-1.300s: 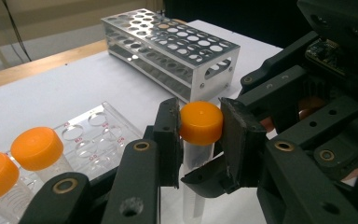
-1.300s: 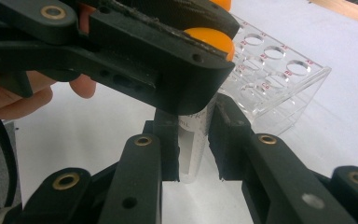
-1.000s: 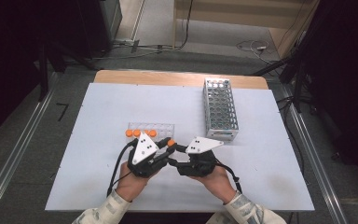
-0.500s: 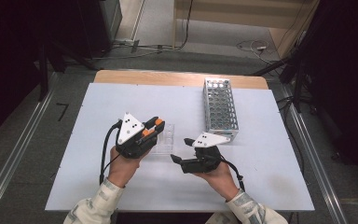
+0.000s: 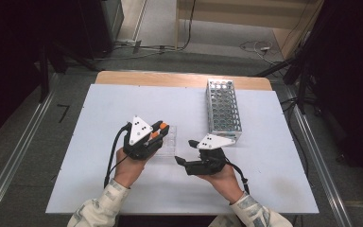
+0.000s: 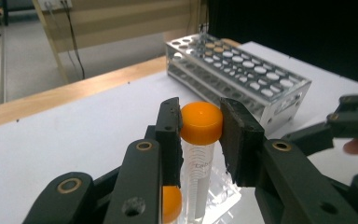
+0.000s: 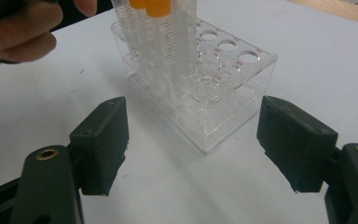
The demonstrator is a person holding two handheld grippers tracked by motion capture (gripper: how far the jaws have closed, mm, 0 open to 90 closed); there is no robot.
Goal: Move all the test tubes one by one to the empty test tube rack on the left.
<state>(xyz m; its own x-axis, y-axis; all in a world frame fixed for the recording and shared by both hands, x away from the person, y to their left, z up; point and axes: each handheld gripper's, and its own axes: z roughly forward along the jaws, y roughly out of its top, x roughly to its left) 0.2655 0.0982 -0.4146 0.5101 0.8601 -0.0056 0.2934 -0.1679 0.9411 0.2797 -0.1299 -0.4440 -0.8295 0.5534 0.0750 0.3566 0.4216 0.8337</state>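
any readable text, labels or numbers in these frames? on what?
Tube in the left gripper: printed word and scale marks, too blurred to read.
Clear rack: small red numbers beside the holes, too small to read.
Metal rack: no text visible.

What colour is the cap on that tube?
Orange; the cap shows best in the left gripper view.

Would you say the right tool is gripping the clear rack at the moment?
No: the right tool is open, its jaws spread wide and short of the clear rack, touching nothing.
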